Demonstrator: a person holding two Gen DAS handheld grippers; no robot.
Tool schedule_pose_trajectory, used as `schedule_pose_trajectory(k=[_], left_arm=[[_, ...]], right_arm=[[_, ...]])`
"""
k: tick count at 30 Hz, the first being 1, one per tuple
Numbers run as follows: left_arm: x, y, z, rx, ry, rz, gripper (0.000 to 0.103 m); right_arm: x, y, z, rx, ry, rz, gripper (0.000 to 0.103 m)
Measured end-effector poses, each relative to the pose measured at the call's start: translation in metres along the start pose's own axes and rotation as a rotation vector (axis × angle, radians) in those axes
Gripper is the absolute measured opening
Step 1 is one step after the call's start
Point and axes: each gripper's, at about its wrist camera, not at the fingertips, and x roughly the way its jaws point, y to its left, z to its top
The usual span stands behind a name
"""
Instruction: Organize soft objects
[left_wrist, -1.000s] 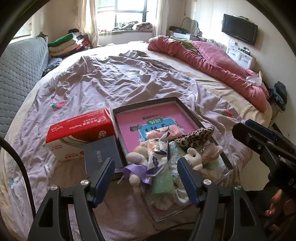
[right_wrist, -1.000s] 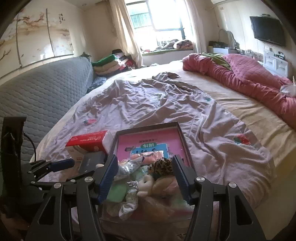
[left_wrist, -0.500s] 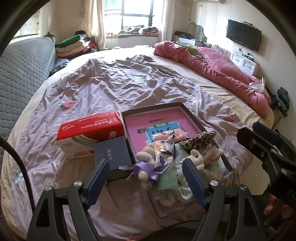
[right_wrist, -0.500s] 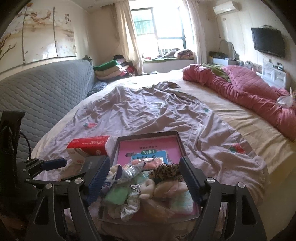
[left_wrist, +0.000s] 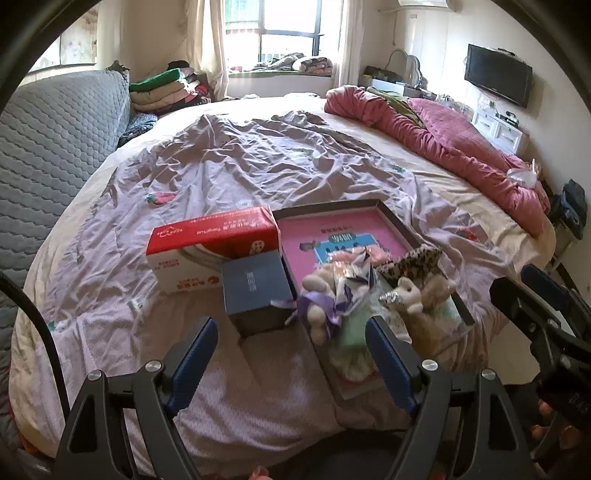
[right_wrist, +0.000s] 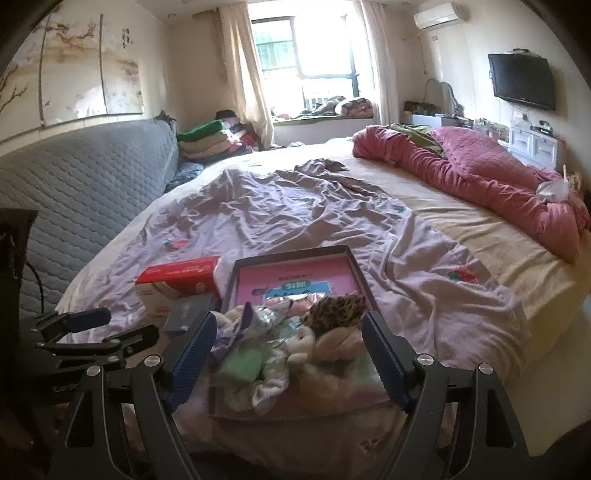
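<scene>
Lilac, wrinkled bedsheet (left_wrist: 229, 177) covers most of both frames. We see the left gripper (left_wrist: 291, 363) at the bottom of the left wrist view with its jaws wide apart and nothing between them; it hangs above the near edge of the bed. The right gripper (right_wrist: 288, 356) at the bottom of the right wrist view has its jaws also spread, holding nothing.

In the lower centre of the left view lies a shallow dark tray (left_wrist: 391, 216) with a pink bottom. The soft objects (left_wrist: 354, 295) are piled in its near end: a pale plush toy with a purple ribbon (left_wrist: 314, 306), a leopard-print pouch (left_wrist: 413, 262), a green cloth (left_wrist: 351, 328). In the right view this pile sits between the two blue fingers.

Just left of the tray stand a red and white tissue box (left_wrist: 210, 251) and a dark blue box (left_wrist: 256, 295), touching each other. A red quilt (left_wrist: 443, 147) lies in the upper right.
</scene>
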Motion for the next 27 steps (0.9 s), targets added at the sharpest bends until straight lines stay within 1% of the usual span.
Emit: schedule_pose_trajectory(k=[1,4,7,11,15,19,23,27], left_arm=[[-0.002,0.0,-0.003,0.002,0.0,0.005,0.082],[-0.011,-0.003,-0.011,0.003,-0.003,0.008,0.082],[-0.017,-0.002,-0.02,-0.002,-0.004,0.022,0.082],[-0.018,0.001,-0.032,-0.036,0.018,0.024,0.082],[-0.019,0.001,-0.04,-0.033,0.034,0.037,0.082],[-0.018,0.001,-0.045,-0.032,0.047,0.044,0.082],[-0.019,0.003,-0.052,-0.042,0.058,0.052,0.082],[-0.02,0.006,-0.057,-0.057,0.07,0.053,0.082]], right_arm=[[-0.002,0.002,-0.003,-0.007,0.007,-0.011,0.082],[-0.009,0.005,-0.009,0.004,0.012,-0.002,0.082],[-0.014,0.008,-0.013,-0.009,0.018,-0.018,0.082],[-0.021,0.01,-0.02,0.003,0.019,-0.007,0.082],[-0.024,0.015,-0.03,-0.012,0.041,0.003,0.082],[-0.022,0.018,-0.04,0.001,0.059,0.009,0.082],[-0.023,0.017,-0.044,0.026,0.058,0.017,0.082],[-0.024,0.02,-0.049,0.017,0.063,0.016,0.082]])
